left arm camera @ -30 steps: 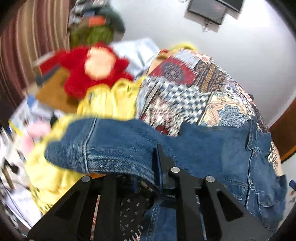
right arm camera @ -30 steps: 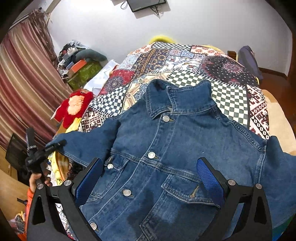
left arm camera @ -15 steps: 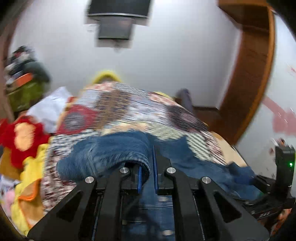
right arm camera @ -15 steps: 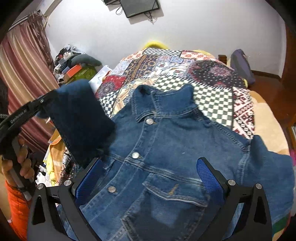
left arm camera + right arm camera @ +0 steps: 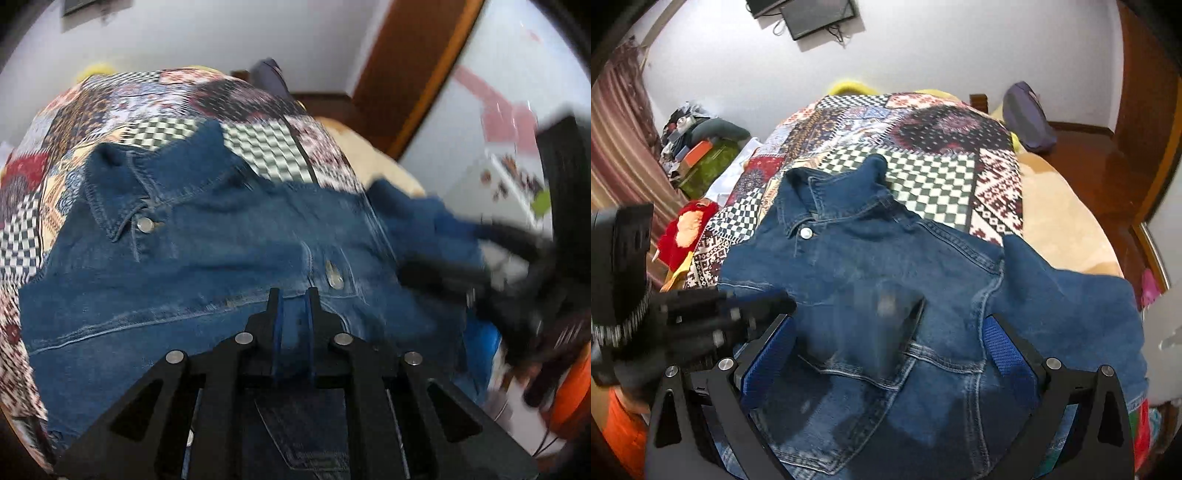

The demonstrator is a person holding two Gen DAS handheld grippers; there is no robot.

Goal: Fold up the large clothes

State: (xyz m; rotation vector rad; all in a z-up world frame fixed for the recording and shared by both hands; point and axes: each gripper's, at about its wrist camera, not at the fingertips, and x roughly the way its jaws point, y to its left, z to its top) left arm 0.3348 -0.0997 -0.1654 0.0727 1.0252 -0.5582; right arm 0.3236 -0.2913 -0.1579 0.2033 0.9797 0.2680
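Observation:
A blue denim jacket (image 5: 886, 266) lies front up on the patchwork bedspread (image 5: 923, 140), collar toward the far wall. Its left sleeve is folded across the chest. My left gripper (image 5: 293, 295) is shut on the cuff of that sleeve and holds it over the jacket's middle (image 5: 207, 258); it shows blurred in the right wrist view (image 5: 753, 306). My right gripper (image 5: 886, 332) is open and empty, just above the jacket's lower front. The right sleeve (image 5: 1071, 306) lies spread out to the right.
A red plush toy (image 5: 683, 236) and yellow cloth lie at the bed's left edge, with boxes and clutter (image 5: 698, 147) beyond. A dark bag (image 5: 1027, 118) sits by the far right corner. A wooden door frame (image 5: 417, 74) stands to the right.
My left gripper has carried the sleeve from the bed's left side up and over onto the jacket's chest. The right gripper has stayed open, drifting slightly over the jacket.

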